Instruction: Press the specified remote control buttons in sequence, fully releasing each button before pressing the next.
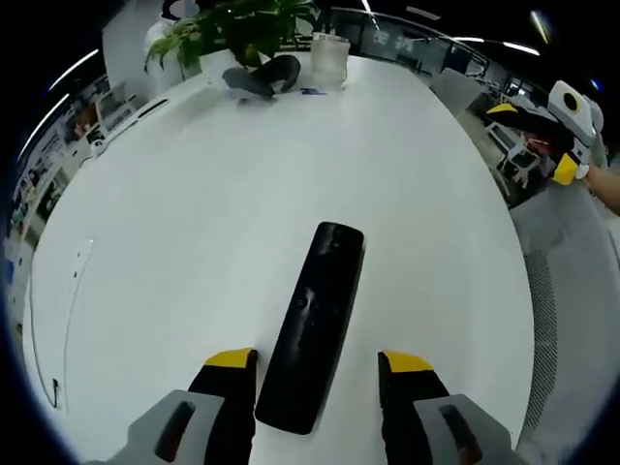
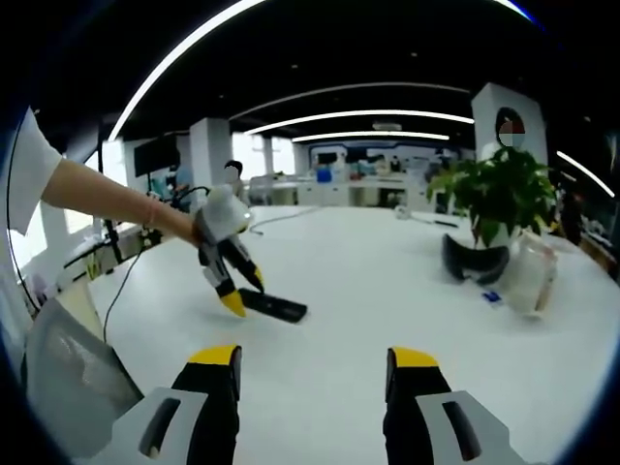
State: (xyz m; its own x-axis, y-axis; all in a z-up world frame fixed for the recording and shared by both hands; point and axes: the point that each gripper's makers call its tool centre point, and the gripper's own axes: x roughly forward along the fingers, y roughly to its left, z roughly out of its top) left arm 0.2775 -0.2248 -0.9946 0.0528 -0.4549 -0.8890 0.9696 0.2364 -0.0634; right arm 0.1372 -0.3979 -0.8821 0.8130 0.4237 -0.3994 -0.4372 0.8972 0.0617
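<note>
the remote [image 1: 315, 325] lies flat on the white table [image 1: 174, 223], in the lower centre of the left gripper view, directly between the two yellow-tipped jaws of the left gripper [image 1: 318, 361]. its long axis runs up the frame, leaning a little to the right, so it lines up nearly with the way the jaws point. the near end sits down between the jaws; the far end reaches toward mid-frame. the jaws stand spread, one on each side of the remote, with a strip of table showing between each tip and the black body, so they straddle it, gripping nothing.

in the right gripper view the same remote [image 2: 274, 306] shows left of centre, with the left gripper [image 2: 236, 287] angled down at its near end on a person's outstretched arm. the right gripper [image 2: 317, 357] has its jaws wide apart at the bottom of that frame, empty, well apart from the remote and off the table edge.

so the left gripper is much the nearer and already aligned; i judge any press would fall to it, coming down along the remote's length. which button is wanted cannot be told.

a plant [image 1: 242, 24] and a cup [image 1: 329, 58] stand at the far upper edge, well clear.
</note>
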